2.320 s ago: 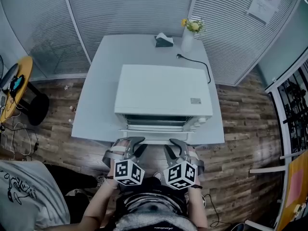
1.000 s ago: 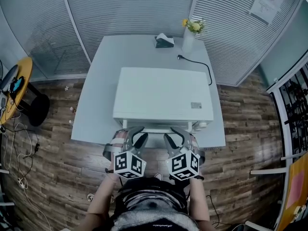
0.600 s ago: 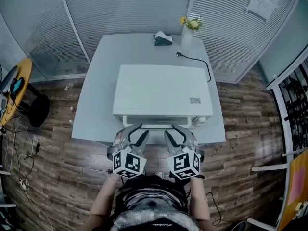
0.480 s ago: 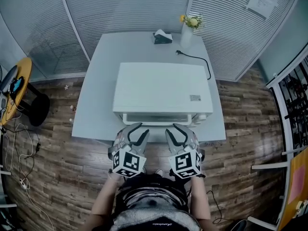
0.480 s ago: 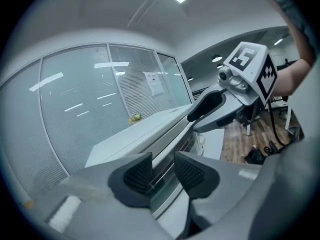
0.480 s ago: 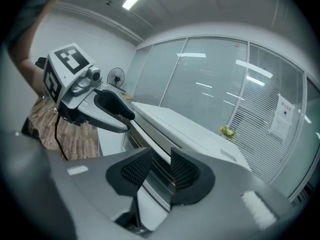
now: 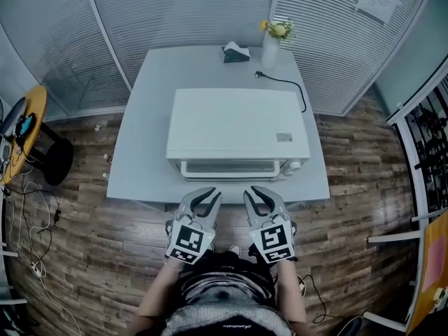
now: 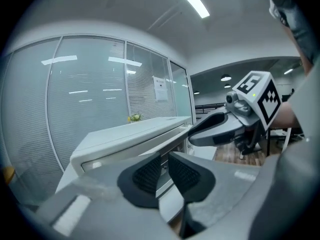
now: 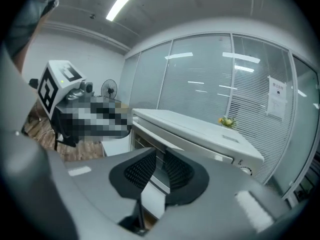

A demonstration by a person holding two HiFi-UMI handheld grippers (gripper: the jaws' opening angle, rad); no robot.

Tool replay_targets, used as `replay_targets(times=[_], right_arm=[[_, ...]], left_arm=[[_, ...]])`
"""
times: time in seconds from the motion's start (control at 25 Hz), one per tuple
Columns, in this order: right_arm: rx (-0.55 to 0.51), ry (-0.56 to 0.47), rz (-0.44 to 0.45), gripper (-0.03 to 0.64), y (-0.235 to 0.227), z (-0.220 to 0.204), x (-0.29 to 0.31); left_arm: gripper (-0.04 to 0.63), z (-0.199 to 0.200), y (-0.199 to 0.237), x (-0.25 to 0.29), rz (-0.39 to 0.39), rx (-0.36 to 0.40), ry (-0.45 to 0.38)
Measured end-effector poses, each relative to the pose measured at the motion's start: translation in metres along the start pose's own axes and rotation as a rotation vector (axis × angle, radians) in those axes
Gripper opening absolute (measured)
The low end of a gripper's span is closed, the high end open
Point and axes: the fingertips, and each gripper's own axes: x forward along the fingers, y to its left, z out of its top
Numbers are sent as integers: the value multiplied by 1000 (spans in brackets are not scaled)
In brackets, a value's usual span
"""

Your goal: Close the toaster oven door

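A vase (image 7: 271,47), a tissue box (image 7: 236,52) and a cord (image 7: 283,86) lie behind the toaster oven (image 7: 238,128) on the worktop (image 7: 143,117). Its door (image 7: 231,168) stands shut, just beyond the 2 tools. Earlier the door hung open. The left tool (image 7: 205,196) and right tool (image 7: 257,196) have just been closing to narrow gaps with nothing between the jaws.
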Motion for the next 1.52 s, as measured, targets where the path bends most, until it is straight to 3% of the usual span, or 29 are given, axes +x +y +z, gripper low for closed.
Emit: replay_targets(times=[0.12, 0.56, 0.84, 1.52], right_arm=[[65, -44, 17, 17, 6, 8, -5], [163, -187, 58, 3, 15, 51, -20], [148, -195, 66, 2, 18, 58, -19], [143, -189, 75, 2, 14, 61, -12]], left_arm=[[5, 11, -6, -5, -19, -50, -52], [5, 53, -9, -17, -20, -154, -187], [5, 59, -7, -18, -12, -183, -202], [5, 57, -1, -9, -14, -109, -189]])
